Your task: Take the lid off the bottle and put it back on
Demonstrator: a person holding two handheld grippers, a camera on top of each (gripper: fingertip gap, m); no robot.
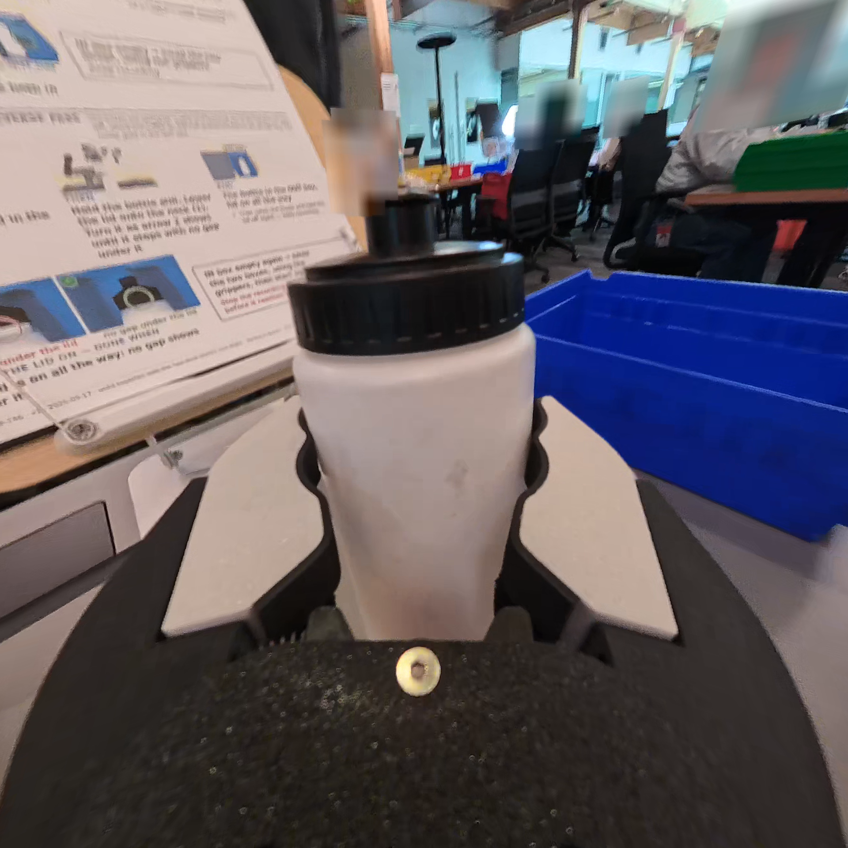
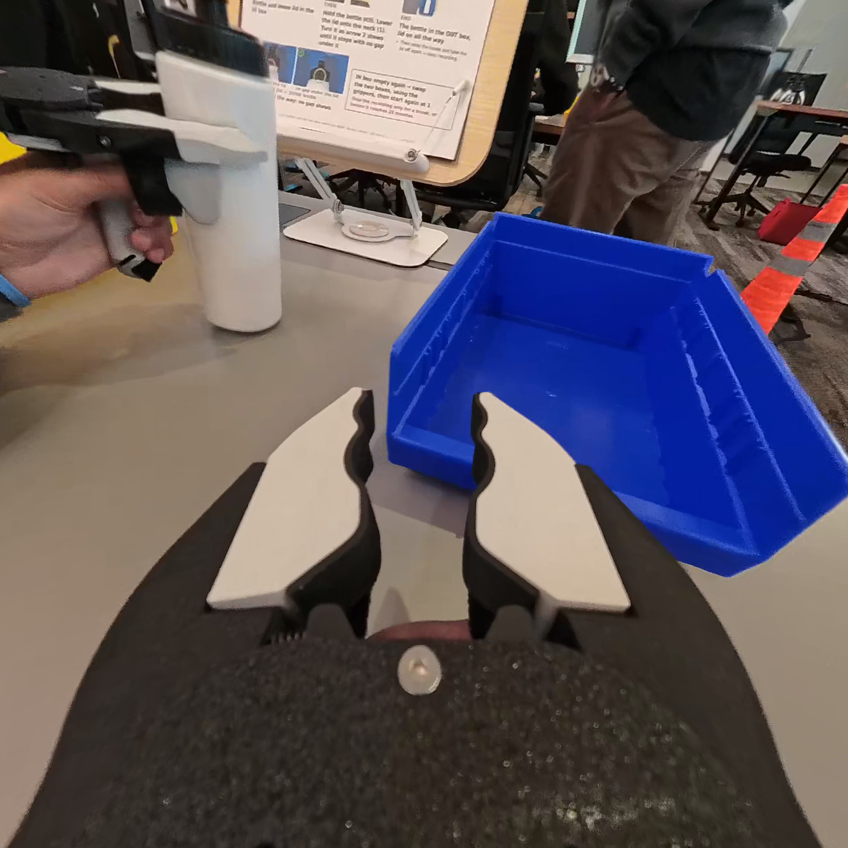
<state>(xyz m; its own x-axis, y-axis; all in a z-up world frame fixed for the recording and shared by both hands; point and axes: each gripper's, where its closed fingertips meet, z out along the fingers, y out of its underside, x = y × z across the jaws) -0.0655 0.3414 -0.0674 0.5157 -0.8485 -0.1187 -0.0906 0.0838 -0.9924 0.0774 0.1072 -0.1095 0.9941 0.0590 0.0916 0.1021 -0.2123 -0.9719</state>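
**Inspector:** Far left first. The left hand-held gripper [image 1: 420, 459] is clamped round the body of the white bottle [image 1: 415, 459], one finger pressed on each side, roughly halfway up. In the right wrist view the bottle's base looks to be resting on the grey desk [image 2: 137, 436], with the person's hand [image 2: 59, 229] on the gripper's handle.

**Onlooker:** And the lid?

**Inspector:** The black lid [image 1: 408, 307] is on the bottle's neck with its spout standing up. It appears to sit slightly crooked; whether that is a loosened thread or just the lens, I cannot tell. An instruction sheet [image 1: 137, 183] leans on a stand behind it.

**Onlooker:** What about the other side?

**Inspector:** The right hand-held gripper [image 2: 422, 408] hovers over the desk with its fingers spread and nothing between them, well apart from the bottle. Just beyond it is the blue bin [image 2: 688, 541], with nothing visible inside.

**Onlooker:** So what makes the next step go well?

**Inspector:** In my judgement, the left grip should stay firm and low enough to leave the ribbed rim free. The right gripper should come in level with that rim, close squarely across it rather than on the spout, and turn about the bottle's axis. If the clamp is slack, the bottle will likely spin with the lid.
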